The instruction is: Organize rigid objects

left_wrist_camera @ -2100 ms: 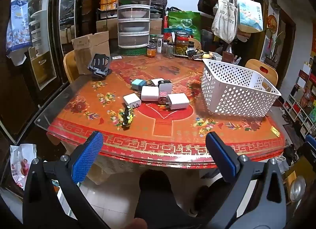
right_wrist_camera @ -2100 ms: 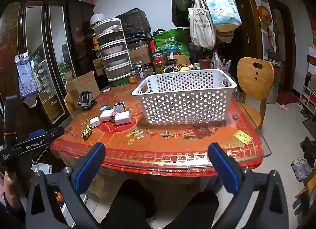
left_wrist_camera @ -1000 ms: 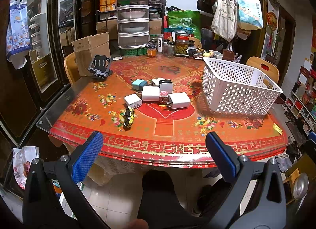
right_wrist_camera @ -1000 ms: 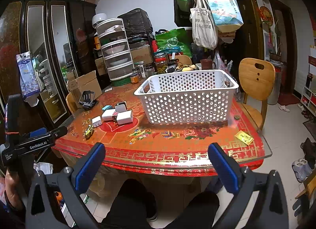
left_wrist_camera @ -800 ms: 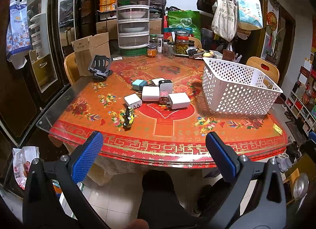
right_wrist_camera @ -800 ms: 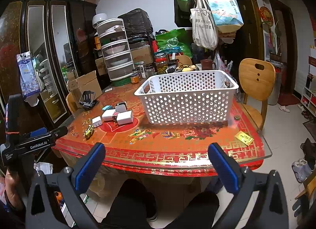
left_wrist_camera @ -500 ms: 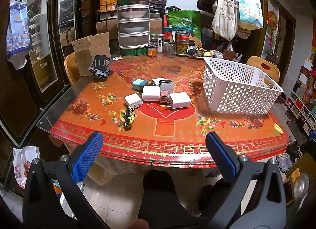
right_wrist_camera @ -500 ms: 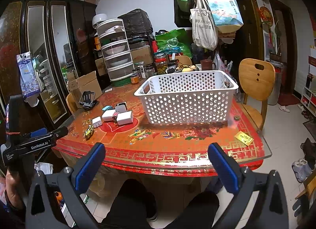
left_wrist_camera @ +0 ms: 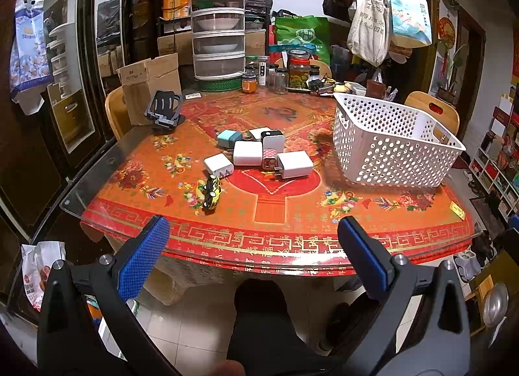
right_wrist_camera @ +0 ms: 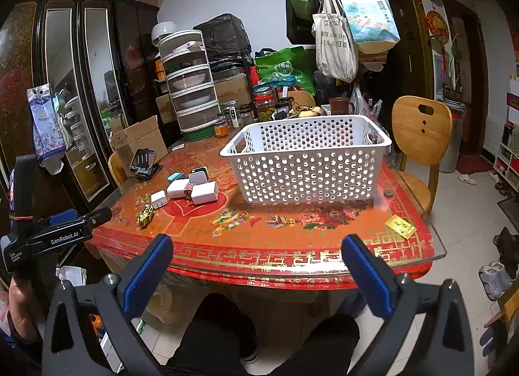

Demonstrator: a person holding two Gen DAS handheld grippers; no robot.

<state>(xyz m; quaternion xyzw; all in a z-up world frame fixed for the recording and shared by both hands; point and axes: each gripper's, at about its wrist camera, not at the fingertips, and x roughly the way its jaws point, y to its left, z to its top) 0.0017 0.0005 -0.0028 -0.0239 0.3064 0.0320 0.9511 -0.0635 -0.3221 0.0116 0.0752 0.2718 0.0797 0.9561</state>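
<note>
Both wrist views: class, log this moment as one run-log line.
stage: pre-grasp | left gripper: open | right gripper: open | chargers: on table | basket: empty

The counter [left_wrist_camera: 275, 214], glass-topped over a red patterned cloth, carries a white perforated basket [left_wrist_camera: 392, 146] on its right, a cluster of wall chargers [left_wrist_camera: 259, 154] near the middle, a small yellow toy car [left_wrist_camera: 211, 188] just in front of them, a black phone stand [left_wrist_camera: 163, 108] at left, and jars [left_wrist_camera: 285, 76] along the far edge.
</note>
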